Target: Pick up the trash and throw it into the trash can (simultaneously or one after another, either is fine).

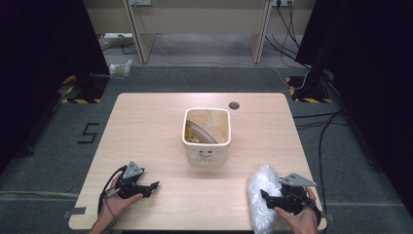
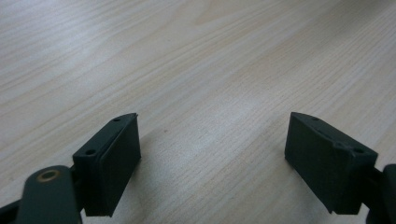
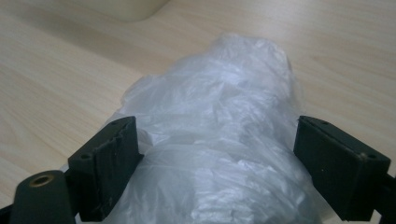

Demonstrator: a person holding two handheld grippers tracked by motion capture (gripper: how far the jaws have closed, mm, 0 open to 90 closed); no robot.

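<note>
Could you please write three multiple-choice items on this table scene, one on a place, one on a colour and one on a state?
1. Where does the plastic bag lie?
A. inside the bin
B. on the table's near right part
C. on the floor

2. What colour is the bin?
A. cream
B. red
C. blue

3. How does the left gripper stand?
A. shut on a cloth
B. shut on the bin's rim
C. open, with bare table between its jaws

Answers:
1. B: the high view shows the bag by the right gripper, whose jaws stand either side of it.
2. A: its walls are pale cream.
3. C: the left gripper view shows the jaws wide apart over wood.
</note>
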